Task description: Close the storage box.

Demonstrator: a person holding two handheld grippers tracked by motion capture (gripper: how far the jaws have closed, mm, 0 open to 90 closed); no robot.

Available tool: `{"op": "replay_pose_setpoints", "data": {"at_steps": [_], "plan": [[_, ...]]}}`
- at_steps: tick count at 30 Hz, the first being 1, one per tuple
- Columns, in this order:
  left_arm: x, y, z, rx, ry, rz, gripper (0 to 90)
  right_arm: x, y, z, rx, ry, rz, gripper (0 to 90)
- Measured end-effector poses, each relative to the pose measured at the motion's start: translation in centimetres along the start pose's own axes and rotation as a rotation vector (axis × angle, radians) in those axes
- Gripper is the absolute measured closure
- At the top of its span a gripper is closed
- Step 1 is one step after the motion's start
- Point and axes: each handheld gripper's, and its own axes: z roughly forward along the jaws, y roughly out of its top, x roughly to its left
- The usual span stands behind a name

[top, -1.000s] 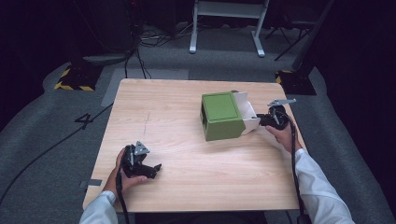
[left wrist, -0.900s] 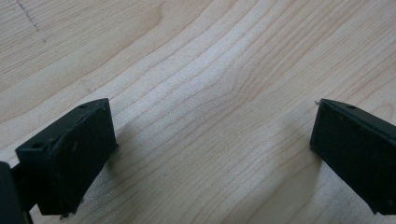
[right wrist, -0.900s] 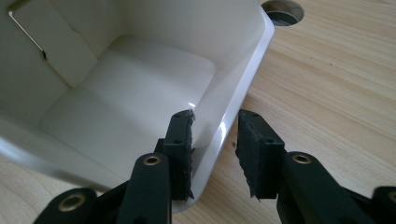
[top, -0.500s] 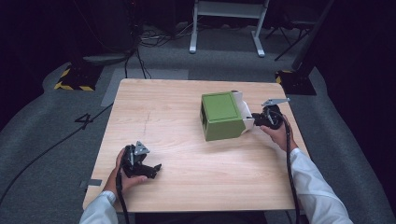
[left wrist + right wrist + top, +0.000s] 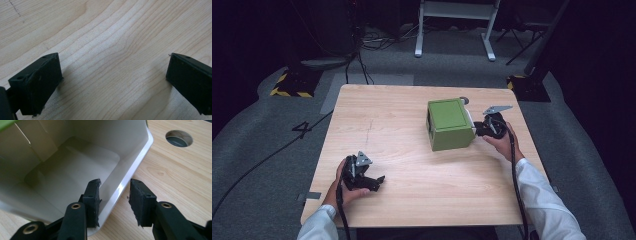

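Observation:
A green box (image 5: 449, 122) lies on the wooden table (image 5: 402, 155) at the right, its open white side turned toward my right gripper (image 5: 479, 129). In the right gripper view the box's white rim (image 5: 130, 177) runs between the jaws of the right gripper (image 5: 115, 182). One pad is inside the box, the other outside with a gap to the rim. These jaws have just been opening and no longer pinch the rim. At the front left, my left gripper (image 5: 374, 181) rests on the table, held by a hand. In its own view the left gripper (image 5: 112, 67) is open wide over bare wood.
A round hole (image 5: 179, 138) is cut in the tabletop just behind the box. The table's right edge runs close to the right hand. Beyond the table are grey carpet with cables, a white stand (image 5: 454, 20) and a yellow-black marked base (image 5: 292, 85).
The right hand and gripper moved left toward the box. Less of the box's white side now shows at its right. The jaws have parted slightly. The left gripper stayed put.

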Motion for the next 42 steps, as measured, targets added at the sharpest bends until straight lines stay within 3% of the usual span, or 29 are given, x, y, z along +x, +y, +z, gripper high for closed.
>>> {"op": "replay_pose_setpoints", "data": {"at_steps": [7,23,42], "plan": [[0.0,0.0,0.0,0.000,0.000,0.000,0.4,1.0,0.4,0.3,0.011,0.007,-0.027,59.1],[0.0,0.0,0.0,0.001,-0.001,0.000,0.4,1.1,0.4,0.3,0.031,0.018,-0.051,54.9],[0.0,0.0,0.0,0.000,-0.003,-0.003,0.3,1.2,0.8,-0.5,0.044,-0.054,-0.094,39.3]]}}
